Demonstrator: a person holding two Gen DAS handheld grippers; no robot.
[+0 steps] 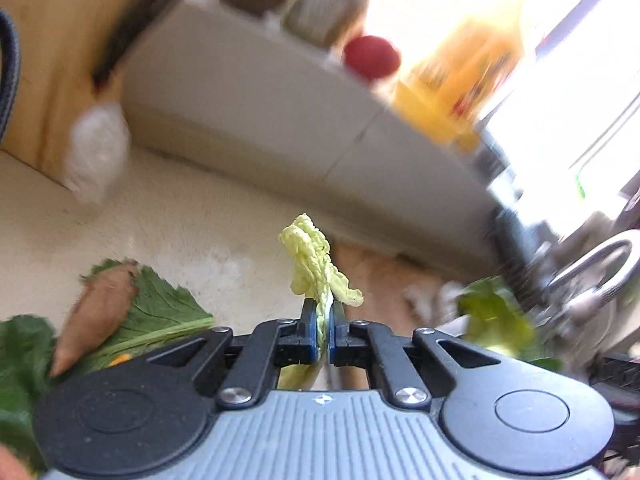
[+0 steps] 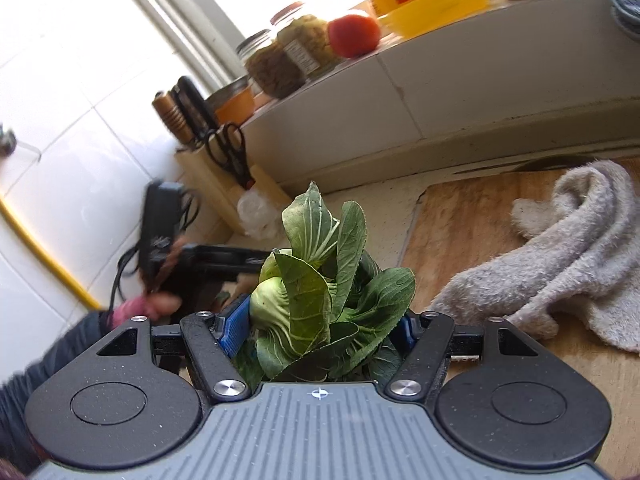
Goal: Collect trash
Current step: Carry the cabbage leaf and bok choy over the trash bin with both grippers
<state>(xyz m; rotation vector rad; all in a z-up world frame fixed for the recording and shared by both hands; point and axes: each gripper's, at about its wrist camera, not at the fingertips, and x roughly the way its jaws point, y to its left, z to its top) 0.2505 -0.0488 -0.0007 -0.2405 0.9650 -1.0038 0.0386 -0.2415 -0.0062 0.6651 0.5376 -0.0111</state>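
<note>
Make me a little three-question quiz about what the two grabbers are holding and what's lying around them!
1. True or false: the left gripper is shut on a pale yellow-green leaf scrap.
2. What fills the right gripper? A) a grey towel B) a bunch of green leafy vegetables C) scissors
3. What lies on the wooden cutting board in the right wrist view?

Key:
1. True; the pads pinch it.
2. B, the bunch of green leafy vegetables.
3. A crumpled grey towel.
</note>
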